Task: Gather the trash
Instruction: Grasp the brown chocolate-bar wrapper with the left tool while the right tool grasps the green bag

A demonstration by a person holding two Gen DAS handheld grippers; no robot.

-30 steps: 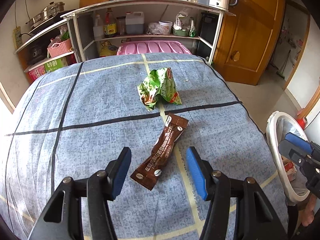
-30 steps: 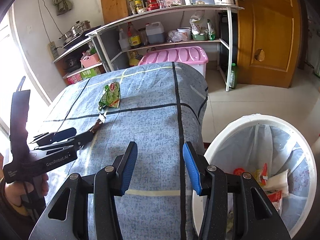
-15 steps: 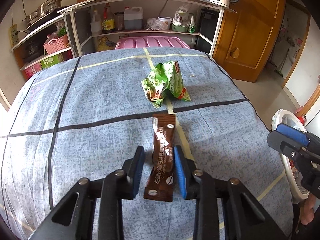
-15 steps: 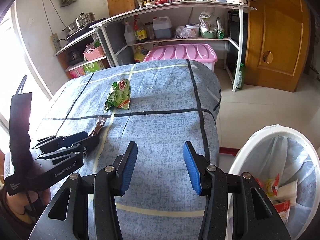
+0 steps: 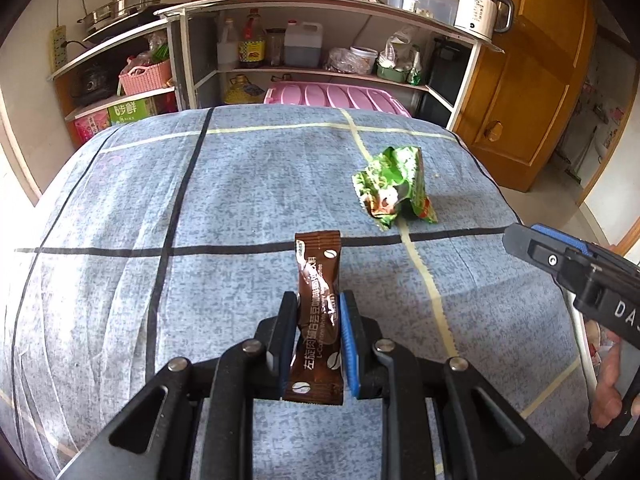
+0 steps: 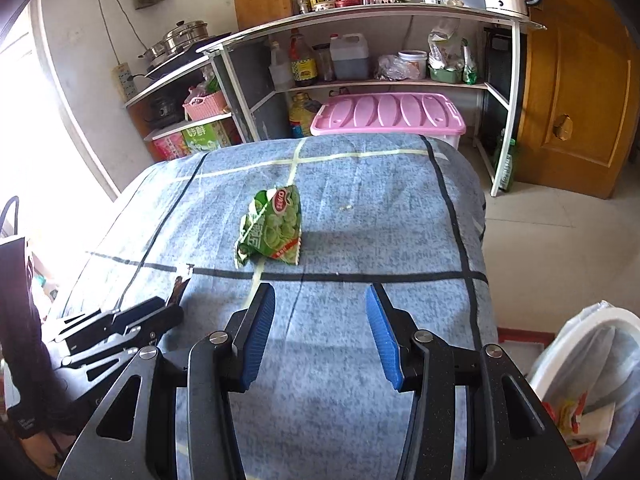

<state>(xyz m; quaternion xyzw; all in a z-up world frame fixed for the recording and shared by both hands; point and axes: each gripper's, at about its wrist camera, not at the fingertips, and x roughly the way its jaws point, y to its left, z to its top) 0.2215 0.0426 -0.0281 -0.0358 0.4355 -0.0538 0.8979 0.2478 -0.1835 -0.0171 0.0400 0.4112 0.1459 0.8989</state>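
A brown coffee sachet (image 5: 318,280) stands pinched between the blue pads of my left gripper (image 5: 318,306), which is shut on it above the blue checked cloth (image 5: 200,280). A crumpled green snack bag (image 5: 394,190) lies on the cloth farther off to the right. In the right wrist view that green snack bag (image 6: 274,228) lies just ahead of my right gripper (image 6: 320,300), whose jaws stand open over the cloth with nothing between them. My left gripper (image 6: 160,314) shows at the left there, with the sachet's tip (image 6: 180,286) sticking out.
A white bin (image 6: 592,360) lined with a bag and holding wrappers stands off the table's right edge. Behind the table are a pink storage box (image 6: 388,114), metal shelves (image 6: 360,20) with bottles and pots, and a wooden door (image 6: 580,80).
My left gripper closed on the brown sachet and lifted its end off the cloth. My right gripper swung left from over the bin to above the cloth, facing the green bag.
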